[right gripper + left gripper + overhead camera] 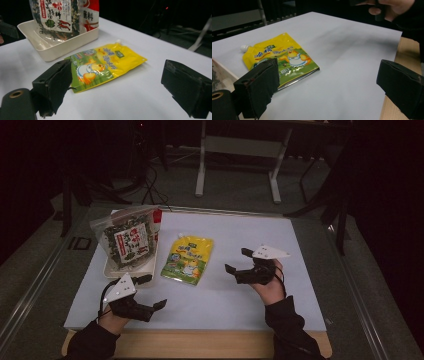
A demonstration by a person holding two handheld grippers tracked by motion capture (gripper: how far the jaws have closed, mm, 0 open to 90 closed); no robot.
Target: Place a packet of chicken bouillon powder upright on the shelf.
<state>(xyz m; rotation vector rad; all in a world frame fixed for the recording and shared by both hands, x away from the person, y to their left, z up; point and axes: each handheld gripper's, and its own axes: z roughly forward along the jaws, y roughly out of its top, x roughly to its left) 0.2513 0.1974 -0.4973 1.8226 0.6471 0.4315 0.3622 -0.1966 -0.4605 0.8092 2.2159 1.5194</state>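
Left gripper (155, 299): it hovered low over the near left part of the white sheet (240, 305), jaws spread wide with nothing between them; in the left gripper view only bare sheet lay between the two black pads.
Right gripper (236, 261): it was held over the right half of the sheet, pointing toward the middle, jaws released and empty; the grey three-cornered plate sat on top of it.
Yellow pouch (188, 259): it lay flat on the sheet, between the two grippers, ahead of the left gripper and just off the right gripper's open jaws, touching neither. Its small white spout (244, 47) pointed away from the person. In the right gripper view (105, 63) the pouch lay beyond the left-hand pad, partly hidden behind it.
White tray (111, 269): a shallow container, it stood straight ahead of the left gripper and just beside the pouch, on the side away from the right gripper.
Tray contents: a clear seaweed snack bag (127, 239) with a red and white label stood leaning in it, and a red and white packet (157, 222) stood behind that bag; part of the tray floor (48, 45) was bare.
Table edge (200, 345): the wooden strip ran nearest the person, behind both grippers.
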